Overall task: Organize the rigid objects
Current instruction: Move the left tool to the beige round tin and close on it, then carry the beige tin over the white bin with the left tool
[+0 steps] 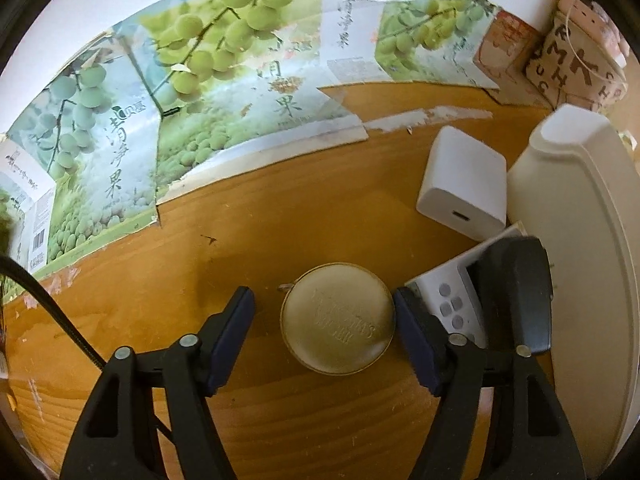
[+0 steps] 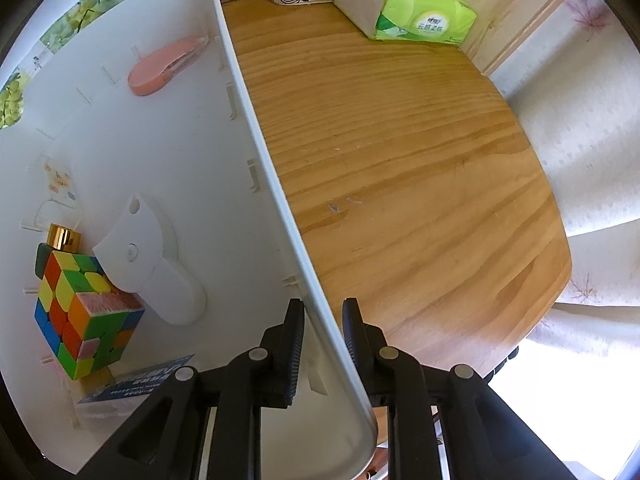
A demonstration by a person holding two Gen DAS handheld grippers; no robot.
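In the left wrist view my left gripper [image 1: 324, 320] is open, its fingers on either side of a round gold tin [image 1: 338, 318] that lies on the wooden table [image 1: 260, 220]; the right pad is at the tin's edge, the left pad apart from it. In the right wrist view my right gripper [image 2: 323, 332] is shut on the right wall of a white storage bin [image 2: 256, 120], one finger inside, one outside. In the bin lie a Rubik's cube [image 2: 86, 312], a white scraper-like tool [image 2: 152, 268], a pink stapler [image 2: 166, 65] and a gold-capped bottle [image 2: 62, 237].
A white charger block [image 1: 464, 184], a white device with grey buttons [image 1: 452, 304] under a black object [image 1: 516, 292], and the bin's outer wall [image 1: 580, 260] crowd my left gripper's right side. Printed cardboard [image 1: 180, 120] lines the back. A green tissue pack [image 2: 408, 4] sits far on the table.
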